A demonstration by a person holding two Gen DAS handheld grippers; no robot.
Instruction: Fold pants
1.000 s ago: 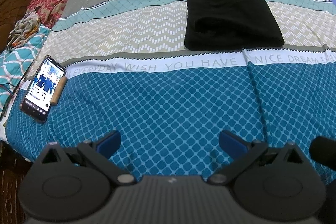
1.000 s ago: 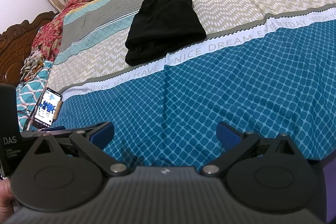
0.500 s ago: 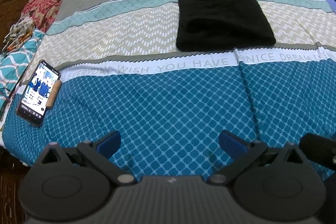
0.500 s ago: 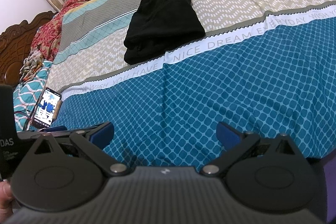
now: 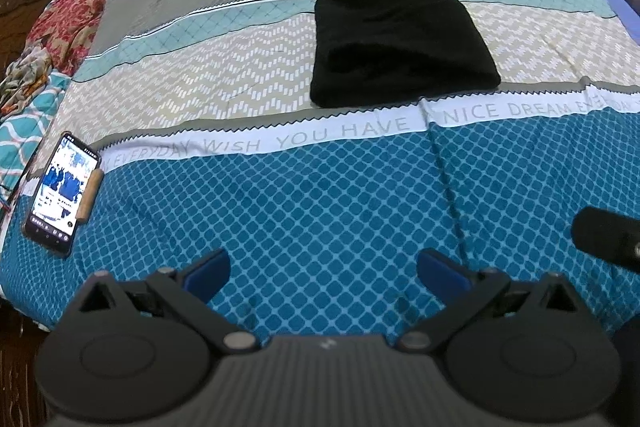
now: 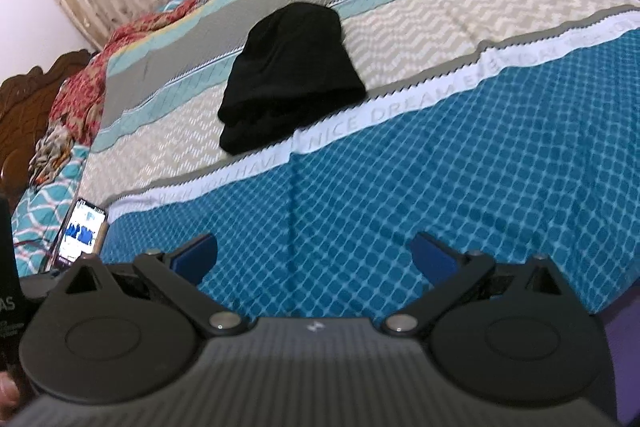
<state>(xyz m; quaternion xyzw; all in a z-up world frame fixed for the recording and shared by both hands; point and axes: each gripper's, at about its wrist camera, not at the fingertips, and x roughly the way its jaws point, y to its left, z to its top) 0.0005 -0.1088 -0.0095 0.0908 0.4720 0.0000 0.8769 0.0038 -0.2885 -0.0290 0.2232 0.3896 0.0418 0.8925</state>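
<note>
Black pants point(image 5: 398, 39) lie folded into a compact stack on the patterned bedspread point(image 5: 320, 211), on the beige zigzag band; they also show in the right wrist view point(image 6: 288, 79). My left gripper point(image 5: 323, 271) is open and empty, low over the blue diamond band near the bed's front edge, well short of the pants. My right gripper point(image 6: 314, 253) is open and empty, also over the blue band near the front edge. Part of the right gripper shows at the right edge of the left wrist view.
A lit phone point(image 5: 60, 193) with a small wooden stick beside it lies at the bed's left edge, also seen in the right wrist view point(image 6: 82, 231). Crumpled red and patterned cloths point(image 5: 56, 27) lie by the wooden headboard point(image 6: 28, 99). Curtains hang behind.
Both grippers have drawn back and shifted slightly; the pants look a little farther away and lie unchanged. Both grippers stay open.
</note>
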